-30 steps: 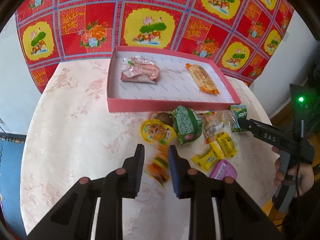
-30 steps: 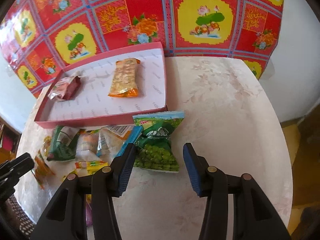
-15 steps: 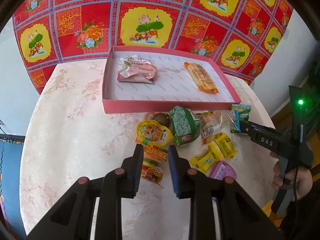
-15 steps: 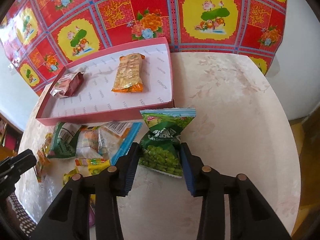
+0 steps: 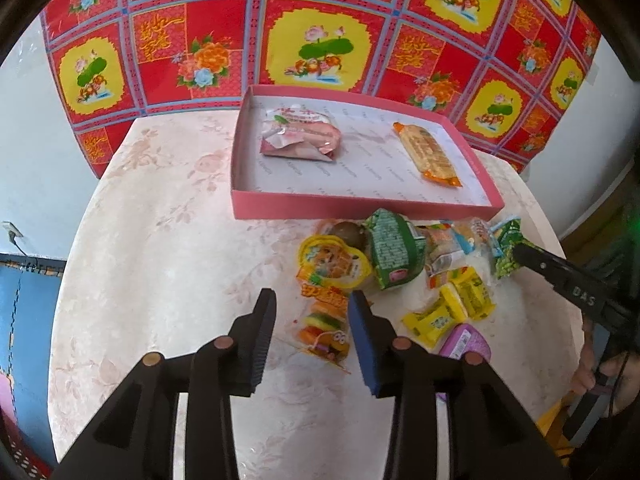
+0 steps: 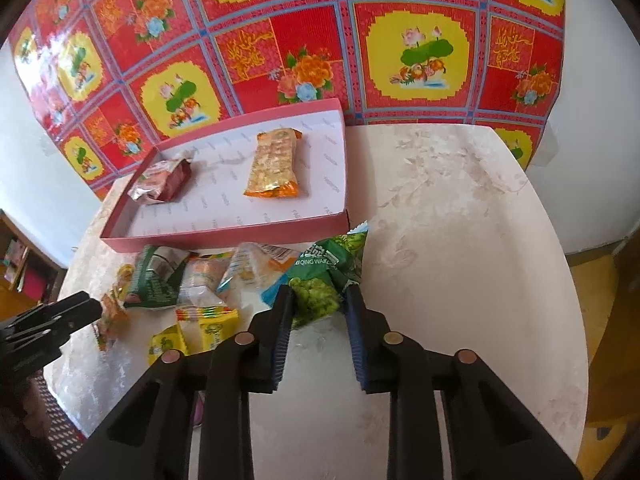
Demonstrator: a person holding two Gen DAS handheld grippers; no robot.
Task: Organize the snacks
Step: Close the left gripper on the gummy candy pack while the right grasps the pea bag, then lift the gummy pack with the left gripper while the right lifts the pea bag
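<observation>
Peas packet (image 6: 320,280), green and crinkled, sits pinched between the two pads of my right gripper (image 6: 318,304), at the right end of the snack pile just in front of the pink tray (image 6: 224,236); its lower edge is hidden behind the fingers, so I cannot tell whether it rests on the table (image 6: 460,220). My left gripper (image 5: 310,318) has its jaws spread around a clear orange gummy packet (image 5: 324,320), not touching it. Print on most wrappers is too blurred to read. In the tray lie a pink foil pack (image 5: 300,138) and an orange bar (image 5: 428,154), well apart.
</observation>
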